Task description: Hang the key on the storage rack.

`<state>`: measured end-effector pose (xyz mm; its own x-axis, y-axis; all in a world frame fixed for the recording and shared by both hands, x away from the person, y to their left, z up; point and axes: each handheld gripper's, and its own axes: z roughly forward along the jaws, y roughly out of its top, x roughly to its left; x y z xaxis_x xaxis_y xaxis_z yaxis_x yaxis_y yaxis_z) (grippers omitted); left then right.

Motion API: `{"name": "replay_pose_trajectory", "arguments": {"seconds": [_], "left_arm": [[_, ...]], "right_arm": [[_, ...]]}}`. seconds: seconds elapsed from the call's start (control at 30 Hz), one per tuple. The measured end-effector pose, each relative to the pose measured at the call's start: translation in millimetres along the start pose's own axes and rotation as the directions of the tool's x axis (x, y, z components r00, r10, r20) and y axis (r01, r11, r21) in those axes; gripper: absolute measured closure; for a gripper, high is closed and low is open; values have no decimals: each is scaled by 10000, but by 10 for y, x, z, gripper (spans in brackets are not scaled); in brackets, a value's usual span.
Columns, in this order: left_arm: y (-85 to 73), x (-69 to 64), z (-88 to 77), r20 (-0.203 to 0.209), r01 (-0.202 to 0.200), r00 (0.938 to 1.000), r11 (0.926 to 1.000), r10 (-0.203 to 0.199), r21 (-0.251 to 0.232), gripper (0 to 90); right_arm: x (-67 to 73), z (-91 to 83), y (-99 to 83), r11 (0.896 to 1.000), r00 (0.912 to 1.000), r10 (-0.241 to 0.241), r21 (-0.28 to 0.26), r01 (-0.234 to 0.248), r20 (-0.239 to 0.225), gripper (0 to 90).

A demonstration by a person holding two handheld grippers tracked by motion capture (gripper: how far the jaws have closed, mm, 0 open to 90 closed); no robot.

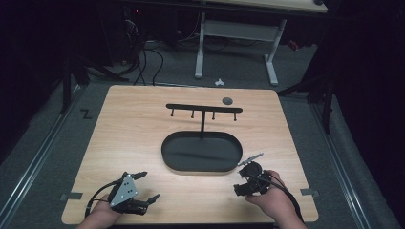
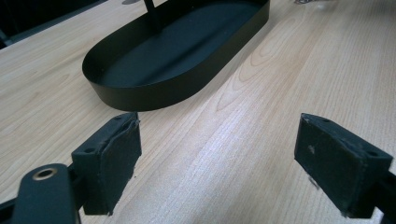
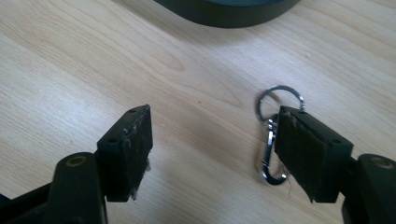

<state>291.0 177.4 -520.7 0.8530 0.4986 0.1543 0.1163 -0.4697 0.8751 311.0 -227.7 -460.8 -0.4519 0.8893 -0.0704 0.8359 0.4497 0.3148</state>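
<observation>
A silver keyring with a carabiner clip [image 3: 268,140] lies flat on the wooden table [image 1: 143,129], just inside the right-hand pad of my right gripper [image 3: 215,149], which partly hides it. That gripper [image 1: 248,171] hangs open above the table near the front right, and its pads touch nothing. A black oval tray [image 1: 200,169] sits mid-table, with a T-shaped hook rack [image 1: 204,109] rising from its far side. My left gripper [image 1: 149,186] rests at the front left, jaws wide open and empty [image 2: 219,158], facing the tray's wall [image 2: 154,95].
A small dark round object [image 1: 227,100] lies near the table's far edge, right of the rack. Bare wood runs between both grippers and the tray [image 3: 229,16]. Beyond the table stand a white desk frame [image 1: 200,47] and cables on the floor.
</observation>
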Motion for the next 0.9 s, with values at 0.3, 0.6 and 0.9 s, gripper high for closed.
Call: {"name": "replay_pose_trajectory", "arguments": {"seconds": [0.3,0.6,0.9], "left_arm": [[0,0,2,-2,6,10000,10000,-6,4,152],[0,1,3,-15,12,10000,10000,-12,14,152],[0,-1,3,-5,1,10000,10000,-1,17,152]], "right_arm": [[-115,-49,-70,9997,9996,-54,246,47,290,296],[-216,8,-171,9979,9997,-32,644,16,246,268],[-262,117,-222,9941,9992,-265,1062,232,300,396]]}}
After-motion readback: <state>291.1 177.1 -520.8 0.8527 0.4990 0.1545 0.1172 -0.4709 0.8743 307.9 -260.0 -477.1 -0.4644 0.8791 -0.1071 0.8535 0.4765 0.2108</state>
